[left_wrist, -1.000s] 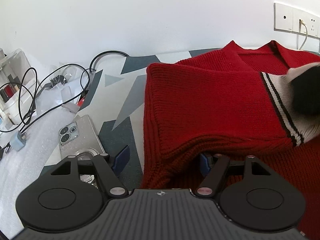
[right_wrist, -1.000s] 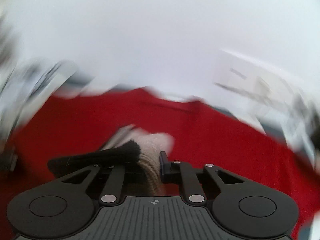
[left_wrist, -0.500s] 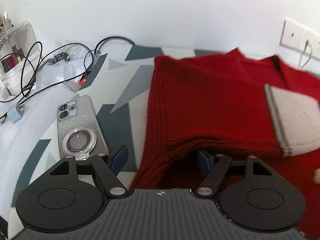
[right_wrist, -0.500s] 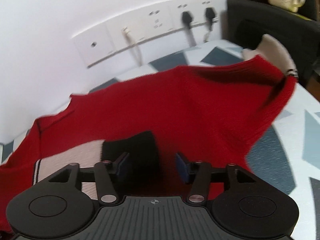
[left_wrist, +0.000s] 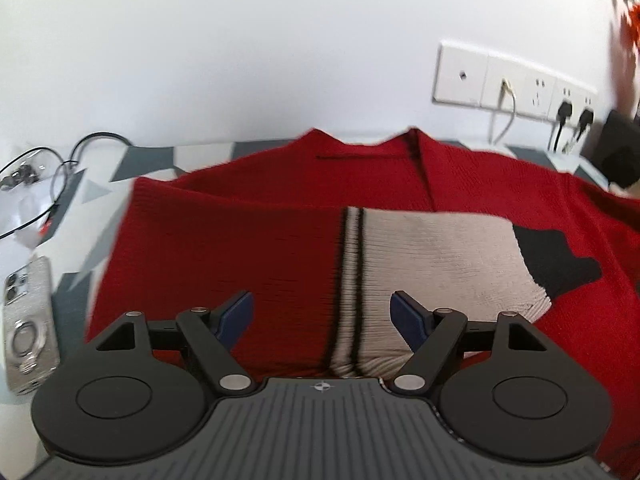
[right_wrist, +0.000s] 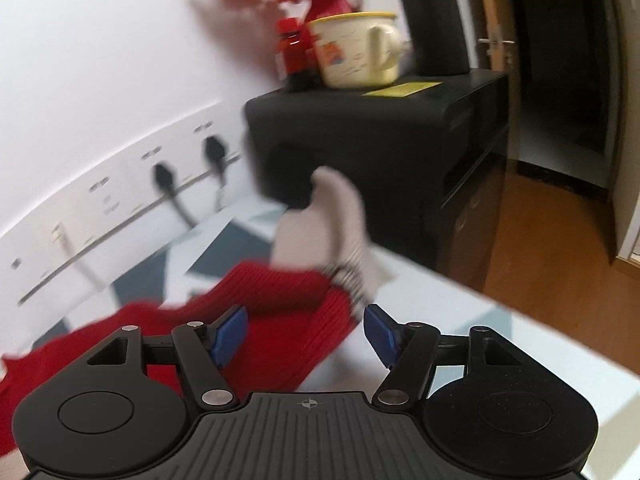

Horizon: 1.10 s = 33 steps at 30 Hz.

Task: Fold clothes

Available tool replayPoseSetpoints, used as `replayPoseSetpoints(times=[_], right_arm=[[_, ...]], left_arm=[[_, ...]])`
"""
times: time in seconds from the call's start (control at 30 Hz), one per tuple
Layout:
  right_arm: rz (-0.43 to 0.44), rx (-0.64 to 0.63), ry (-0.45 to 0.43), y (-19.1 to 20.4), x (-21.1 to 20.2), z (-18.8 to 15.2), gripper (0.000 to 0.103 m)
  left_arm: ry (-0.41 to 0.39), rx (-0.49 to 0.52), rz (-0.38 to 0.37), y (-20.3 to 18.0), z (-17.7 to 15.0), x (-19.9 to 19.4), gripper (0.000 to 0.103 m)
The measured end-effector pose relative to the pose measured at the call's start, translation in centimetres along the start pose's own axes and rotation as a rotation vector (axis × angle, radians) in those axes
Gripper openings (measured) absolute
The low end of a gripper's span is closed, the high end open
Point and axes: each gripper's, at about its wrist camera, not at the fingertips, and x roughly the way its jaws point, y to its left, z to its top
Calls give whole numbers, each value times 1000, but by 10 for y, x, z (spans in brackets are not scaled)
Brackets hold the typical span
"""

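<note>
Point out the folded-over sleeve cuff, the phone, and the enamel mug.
sleeve cuff (left_wrist: 432,264), left wrist view, middle of the beige knit.
phone (left_wrist: 28,328), left wrist view, glittery case back.
enamel mug (right_wrist: 356,50), right wrist view, front of the body.

A phone (left_wrist: 30,324) lies left of the sweater (left_wrist: 248,248) on the table (left_wrist: 96,200).

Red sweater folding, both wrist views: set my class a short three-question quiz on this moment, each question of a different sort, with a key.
1. True or false: the left tongs are shut on the red sweater.
2. Which sleeve lies folded across the sweater body? A) the beige cuffed sleeve B) the other sleeve near the black cabinet
3. Fill in: beside the sweater's left edge lies a ____ in a glittery case.

Key: 1 false, both tongs open; 2 A; 3 phone.
</note>
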Motion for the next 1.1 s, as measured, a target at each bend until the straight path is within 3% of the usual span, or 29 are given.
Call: replayPoseSetpoints(times=[0.13, 0.3, 0.33, 0.4, 0.5, 0.67, 0.83, 0.9, 1.0, 1.1], right_arm=[[-37, 72, -28, -21, 37, 28, 62], [17, 223, 55, -39, 74, 43, 60], [34, 218, 55, -36, 73, 43, 56], [67, 208, 54, -29, 73, 44, 33], [116, 193, 54, -19, 72, 44, 12], [203, 163, 47, 0, 69, 45, 10], [436, -42, -7, 88, 22, 43, 10], [554, -192, -22, 130, -6, 27, 10], [739, -460, -23, 186, -52, -16, 9], [907, -753, 34, 229, -94, -78, 9]], left_arm=[[50, 17, 4, -21, 2, 16, 77], [94, 35, 4, -45, 2, 28, 77], [94, 38, 8, -49, 2, 29, 77], [99, 41, 9, -54, 2, 30, 77], [120, 36, -4, -49, 6, 33, 77], [81, -108, -9, -10, 12, 9, 77], [32, -260, -6, 40, 8, -22, 77], [30, -318, -7, 64, 1, -34, 77], [20, -400, -11, 97, -10, -53, 77], [-3, -442, 9, 125, -22, -72, 77]])
